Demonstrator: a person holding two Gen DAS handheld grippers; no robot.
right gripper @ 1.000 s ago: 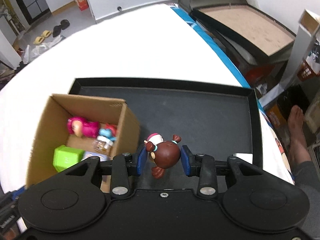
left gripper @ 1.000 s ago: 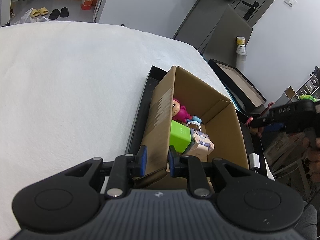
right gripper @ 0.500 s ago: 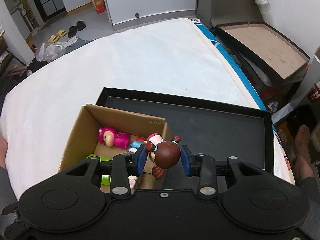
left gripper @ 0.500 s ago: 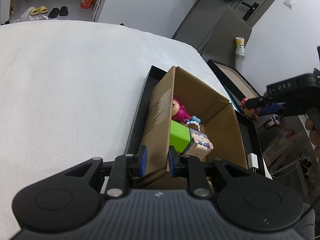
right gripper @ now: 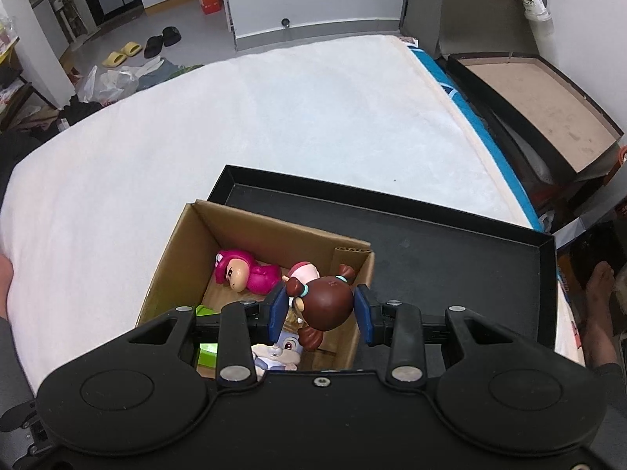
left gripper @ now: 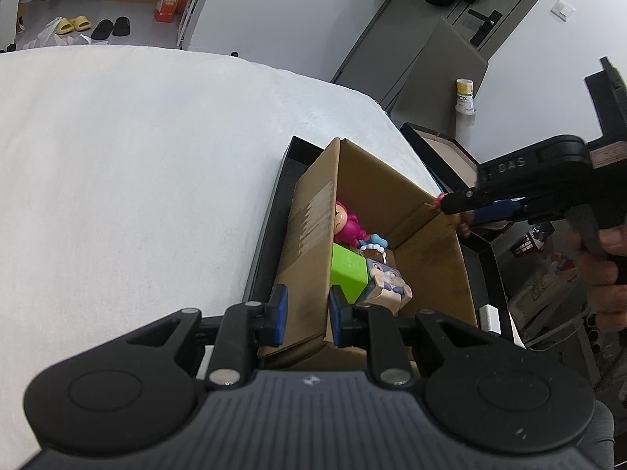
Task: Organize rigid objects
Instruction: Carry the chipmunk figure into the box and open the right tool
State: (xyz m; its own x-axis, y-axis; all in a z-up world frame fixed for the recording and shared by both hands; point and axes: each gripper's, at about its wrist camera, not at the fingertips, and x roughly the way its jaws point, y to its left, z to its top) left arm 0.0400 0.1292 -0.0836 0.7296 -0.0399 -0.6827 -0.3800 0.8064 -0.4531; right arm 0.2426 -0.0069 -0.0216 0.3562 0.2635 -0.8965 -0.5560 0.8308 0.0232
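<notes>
Clamping the cardboard box (left gripper: 309, 258) wall, left gripper (left gripper: 305, 315); right gripper (right gripper: 320, 313) grasping brown figurine (right gripper: 325, 305).

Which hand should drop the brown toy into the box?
The right: its tongs already grip the brown toy above the cardboard box. The left tongs are busy clamping the box wall.

Both wrist views overlook the cardboard box (left gripper: 392, 211) (right gripper: 274, 235) closely.

Stock count, toys and containers
One brown cardboard box (right gripper: 184, 243); one black tray (right gripper: 450, 243); one pink doll (right gripper: 245, 274); one green cube (left gripper: 347, 272); one brown-haired figurine (right gripper: 323, 305).
</notes>
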